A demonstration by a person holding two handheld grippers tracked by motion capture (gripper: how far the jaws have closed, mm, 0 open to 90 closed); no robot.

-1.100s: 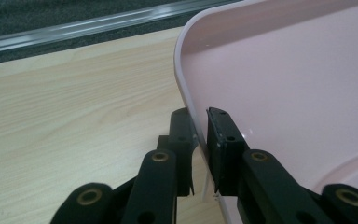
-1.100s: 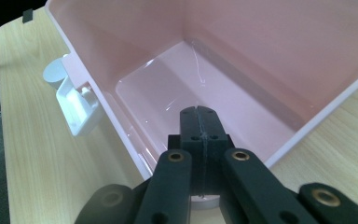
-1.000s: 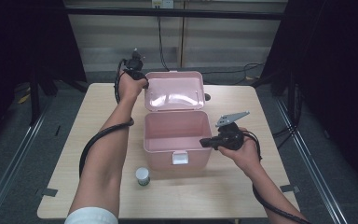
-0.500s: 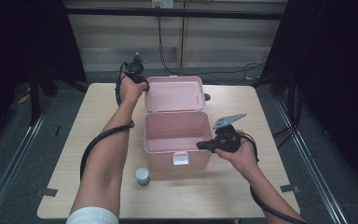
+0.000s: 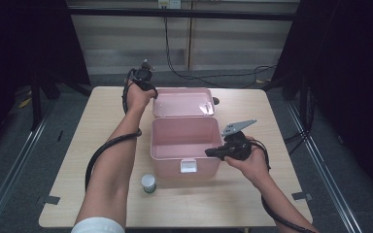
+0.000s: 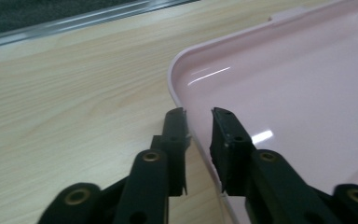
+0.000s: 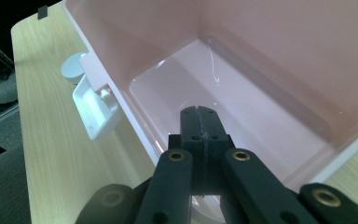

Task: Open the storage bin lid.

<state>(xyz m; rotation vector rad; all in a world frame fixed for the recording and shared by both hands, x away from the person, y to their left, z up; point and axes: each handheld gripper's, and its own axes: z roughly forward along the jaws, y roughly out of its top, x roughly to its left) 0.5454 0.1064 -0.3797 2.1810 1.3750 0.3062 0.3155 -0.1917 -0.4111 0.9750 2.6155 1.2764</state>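
A pink box [image 5: 167, 162] stands open in the middle of the table, its lid [image 5: 184, 102] laid back flat behind it. My left gripper [image 5: 153, 91] is at the lid's far left corner. In the left gripper view its jaws [image 6: 198, 114] straddle the lid's rim [image 6: 179, 93]. They have just been opening, and a gap shows beside the rim. My right gripper [image 5: 208, 153] is at the box's front right corner. Its jaws [image 7: 200, 112] are shut together over the box's inside [image 7: 261, 42], with nothing seen between them.
A small white jar [image 5: 148, 183] stands on the wooden table [image 5: 272, 194] in front of the box's left corner, also visible as the jar [image 7: 73, 67] in the right gripper view. A white latch [image 5: 189, 166] hangs on the box's front wall. Cables trail from both grippers.
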